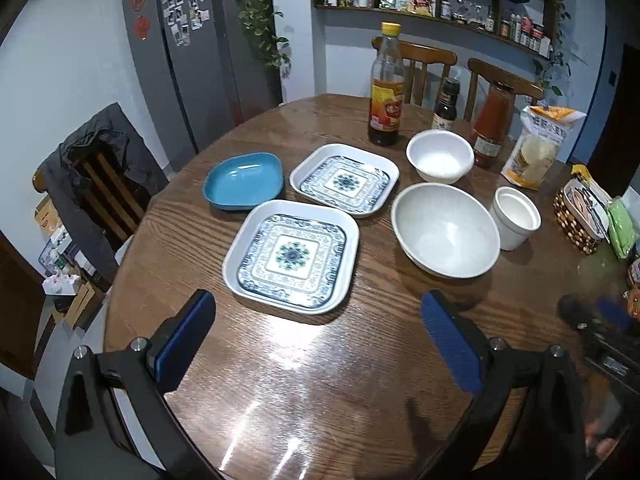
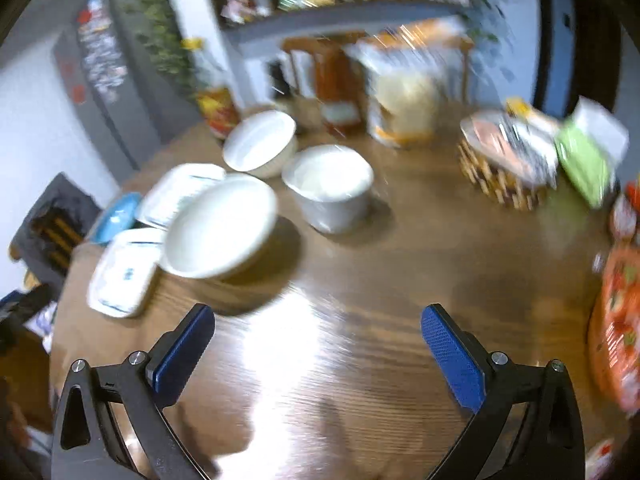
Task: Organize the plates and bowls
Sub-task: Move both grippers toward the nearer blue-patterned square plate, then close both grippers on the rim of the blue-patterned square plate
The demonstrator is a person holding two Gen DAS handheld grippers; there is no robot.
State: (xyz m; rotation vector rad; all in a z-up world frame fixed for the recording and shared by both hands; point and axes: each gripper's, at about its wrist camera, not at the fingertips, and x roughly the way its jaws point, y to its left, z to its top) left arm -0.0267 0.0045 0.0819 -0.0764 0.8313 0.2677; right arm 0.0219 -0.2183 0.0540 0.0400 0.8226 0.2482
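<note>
In the left wrist view, two square blue-patterned plates lie on the wooden table, a near plate (image 1: 292, 262) and a far plate (image 1: 345, 179). A blue dish (image 1: 244, 180) sits to their left. A large white bowl (image 1: 446, 230), a small white bowl (image 1: 440, 155) and a white cup (image 1: 516, 217) stand to the right. My left gripper (image 1: 316, 320) is open and empty, just short of the near plate. My right gripper (image 2: 318, 334) is open and empty over bare table, short of the large bowl (image 2: 220, 226) and cup (image 2: 330, 186). The right wrist view is blurred.
Three sauce bottles, the tallest (image 1: 386, 88) among them, and a flour bag (image 1: 538, 146) stand at the back. A woven basket (image 1: 580, 216) and green packet (image 1: 622, 228) are at the right. Chairs ring the round table (image 1: 320, 380). An orange packet (image 2: 618, 328) lies at the far right.
</note>
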